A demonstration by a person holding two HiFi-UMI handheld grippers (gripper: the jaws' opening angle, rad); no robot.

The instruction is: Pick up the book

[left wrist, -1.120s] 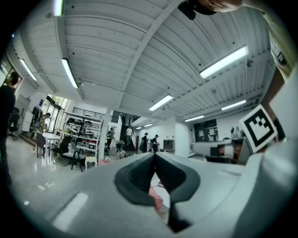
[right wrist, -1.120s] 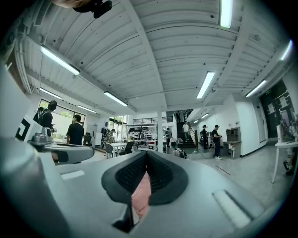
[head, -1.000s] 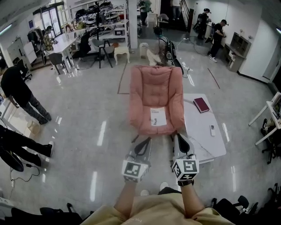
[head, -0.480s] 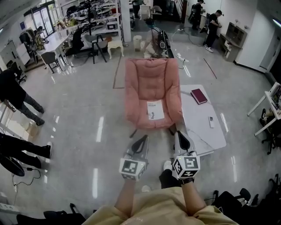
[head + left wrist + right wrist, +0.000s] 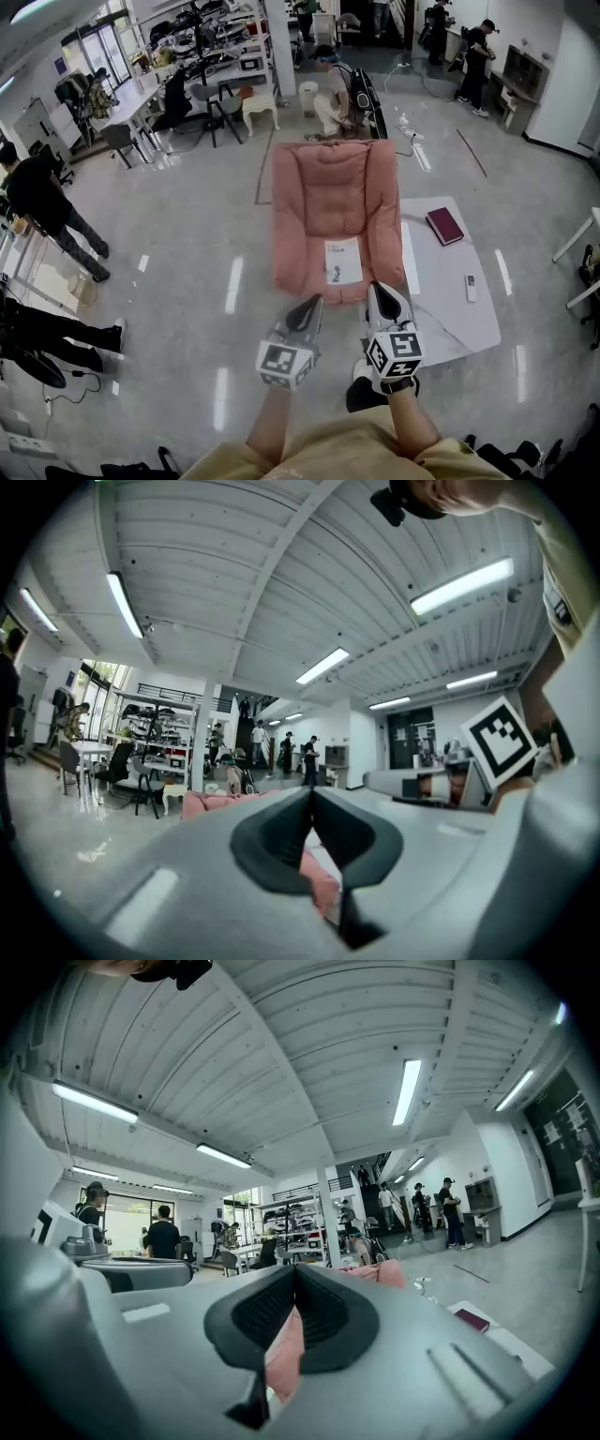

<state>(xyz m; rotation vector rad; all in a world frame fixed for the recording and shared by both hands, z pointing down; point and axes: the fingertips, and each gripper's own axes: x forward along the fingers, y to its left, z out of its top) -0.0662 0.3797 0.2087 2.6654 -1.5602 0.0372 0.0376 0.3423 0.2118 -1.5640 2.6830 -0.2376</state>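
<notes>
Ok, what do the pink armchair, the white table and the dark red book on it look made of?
Pink armchair: soft matte fabric, probably plush, judging by its tufted, puffy cushions. White table: hard, smooth top with faint grey veining, perhaps marble or a marble-look laminate. Dark red book: stiff plain cover, possibly cloth or leatherette; too small to tell.

Both forearms reach forward, level; left tongs [image 5: 307,313] and right tongs [image 5: 382,298] closed and empty

Tan shirt [image 5: 323,452]; grey grippers [image 5: 313,303] [image 5: 377,290] with black-and-white marker cubes [image 5: 285,364].
</notes>
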